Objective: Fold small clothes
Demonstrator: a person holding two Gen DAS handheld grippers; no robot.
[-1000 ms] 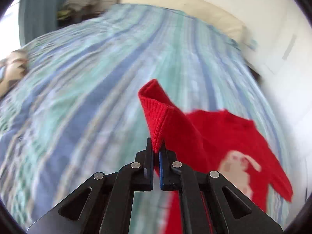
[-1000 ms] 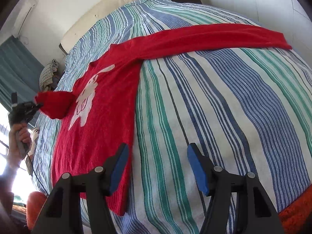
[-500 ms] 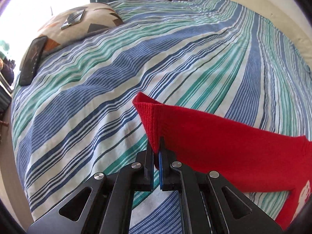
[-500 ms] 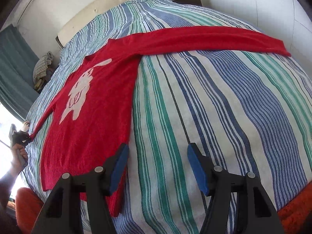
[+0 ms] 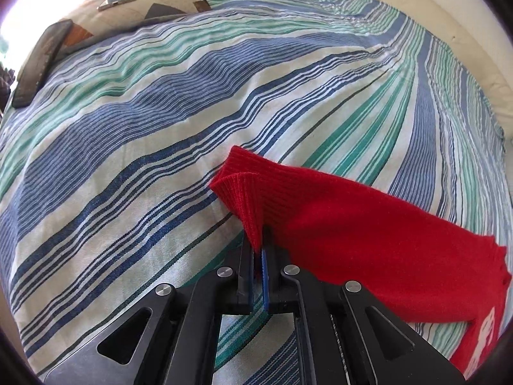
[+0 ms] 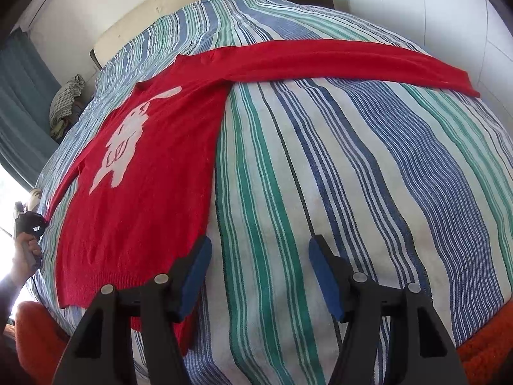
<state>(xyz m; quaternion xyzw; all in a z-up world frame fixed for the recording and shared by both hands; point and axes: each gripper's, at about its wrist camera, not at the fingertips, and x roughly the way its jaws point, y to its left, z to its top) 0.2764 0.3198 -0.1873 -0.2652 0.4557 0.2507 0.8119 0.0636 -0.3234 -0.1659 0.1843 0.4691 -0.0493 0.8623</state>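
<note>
A red knit sweater [image 6: 150,173] with a white rabbit motif lies face up on the striped bedspread [image 6: 352,176], both sleeves stretched out sideways. My left gripper [image 5: 257,253] is shut on the cuff of the left sleeve [image 5: 243,189], held low over the bed; the sleeve [image 5: 368,250] runs off to the right. In the right wrist view that gripper [image 6: 30,224] shows at the far left edge. My right gripper [image 6: 259,276] is open and empty, hovering above the bed beside the sweater's hem. The other sleeve [image 6: 352,61] lies flat across the far bed.
A patterned cushion [image 5: 134,9] with a dark phone-like slab [image 5: 41,64] lies at the bed's far left corner. A cream headboard [image 6: 179,9] and white wall bound the bed. Orange fabric [image 6: 487,349] sits at the near edge.
My left gripper pulled the sleeve cuff outward from over the sweater body and lowered it toward the bed, straightening the sleeve. The right gripper stayed open in place.
</note>
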